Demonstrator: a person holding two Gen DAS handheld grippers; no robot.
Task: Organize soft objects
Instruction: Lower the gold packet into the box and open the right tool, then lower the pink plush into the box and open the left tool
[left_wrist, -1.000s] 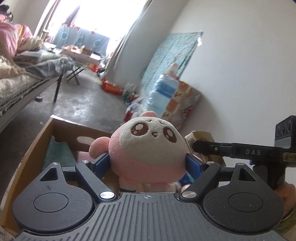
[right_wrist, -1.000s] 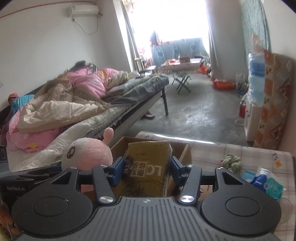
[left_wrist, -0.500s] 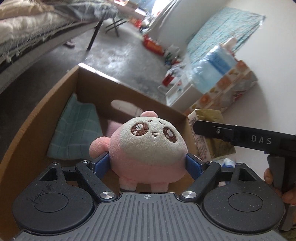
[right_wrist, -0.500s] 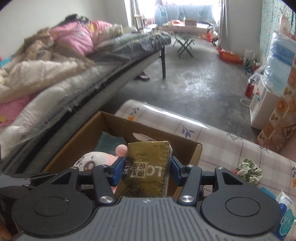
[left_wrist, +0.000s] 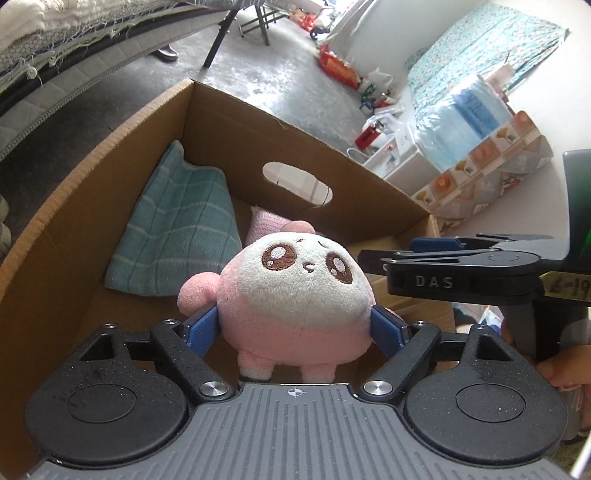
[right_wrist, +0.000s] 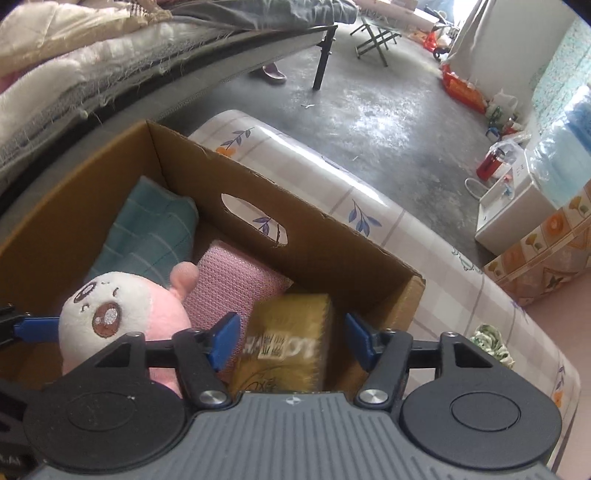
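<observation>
The left gripper gripped the pink plush toy between its blue pads, which pressed on both flanks of the toy's body, holding it above the open cardboard box. The right gripper had just been opening its jaws: the yellow packet sat between the pads with a gap on each side, blurred, over the box's near corner. Inside the box, a folded teal cloth leaned against the left wall, and a pink sponge lay beside it, near the wall with the handle cutout. The box stood on a table with a floral checked cloth.
</observation>
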